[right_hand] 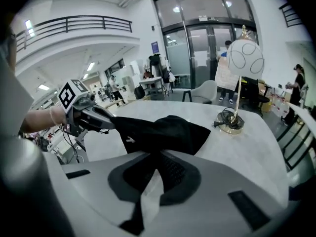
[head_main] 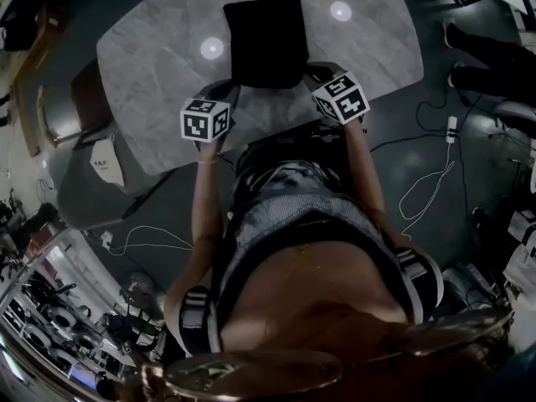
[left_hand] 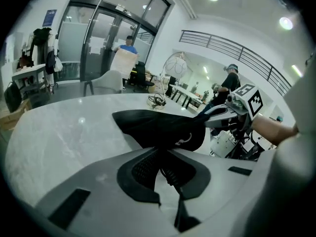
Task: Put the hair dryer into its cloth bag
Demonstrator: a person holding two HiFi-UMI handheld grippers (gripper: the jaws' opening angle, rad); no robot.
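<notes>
While your left gripper (left_hand: 164, 153) and right gripper (right_hand: 155, 158) clench their jaws on the cloth bag's (head_main: 266, 40) near corners, it stretches over the bench (head_main: 151, 65).

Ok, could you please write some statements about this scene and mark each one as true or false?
1. The left gripper is shut on the black cloth bag. True.
2. The right gripper is open and holds nothing. False: it is shut on the same bag, at the other side of the bag's near edge.
3. A hair dryer lies in plain sight on the table. False: no view shows a hair dryer.
4. A lamp with a white globe and a gold base stands on the table beyond the bag. True.
5. The table top is dark wood. False: it is light grey, with a marble-like pattern.
</notes>
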